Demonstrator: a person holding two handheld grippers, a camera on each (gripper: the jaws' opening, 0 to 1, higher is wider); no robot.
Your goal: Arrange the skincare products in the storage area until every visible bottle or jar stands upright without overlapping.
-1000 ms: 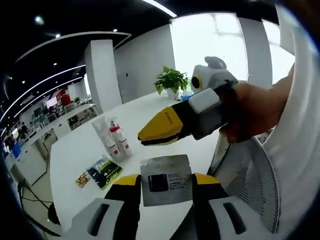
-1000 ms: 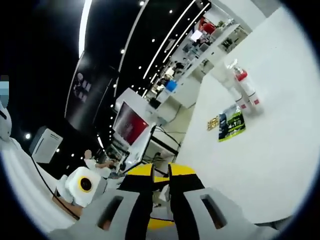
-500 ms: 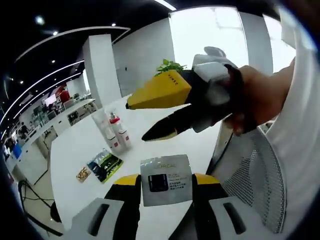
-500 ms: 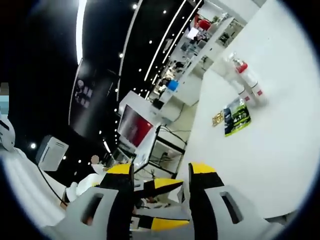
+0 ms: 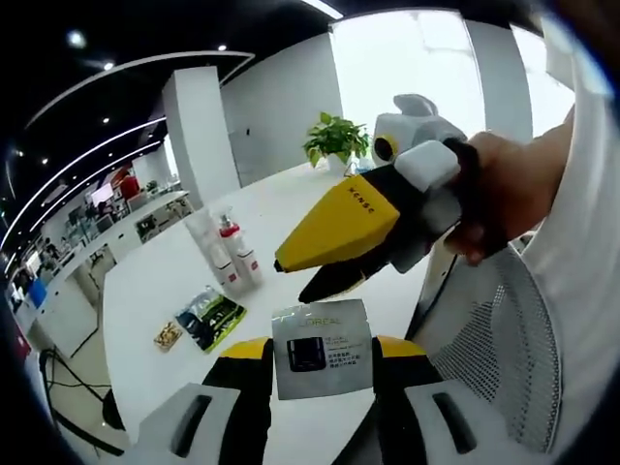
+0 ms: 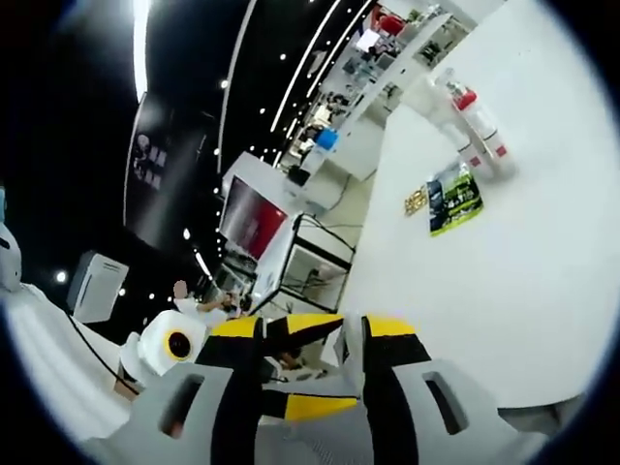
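Left gripper view first: the left gripper [image 5: 320, 349] has its two yellow-tipped jaws closed onto a flat sample sachet [image 5: 321, 334], a grey packet with a dark jar printed on it, held up in the air above the near edge of the white table [image 5: 155, 281]. Right over that sachet comes the right gripper [image 5: 334, 257], carried in a hand [image 5: 504, 199], its jaws parted a little and nothing between them. Out on the table beyond the sachet, two slim bottles [image 5: 232, 262] stand upright, touching or nearly so, one red-capped and one pale. Just on the near side of the bottles lies a green packet [image 5: 206, 318], flat, and beside it a small brown packet [image 5: 167, 336], also flat. A potted plant [image 5: 334, 150] sits at the table's far end.

Right gripper view now: the right gripper [image 6: 300, 339] shows its jaws well apart and empty, the left gripper's yellow and black body visible through the gap between them. The bottles [image 6: 473, 121] stand far up the table [image 6: 542, 252], with the green packet [image 6: 453, 199] just below them.

Progress, as I read it: the bottles are already upright, but the sachet is off the table and the flat packets remain unplaced, so plenty is left.
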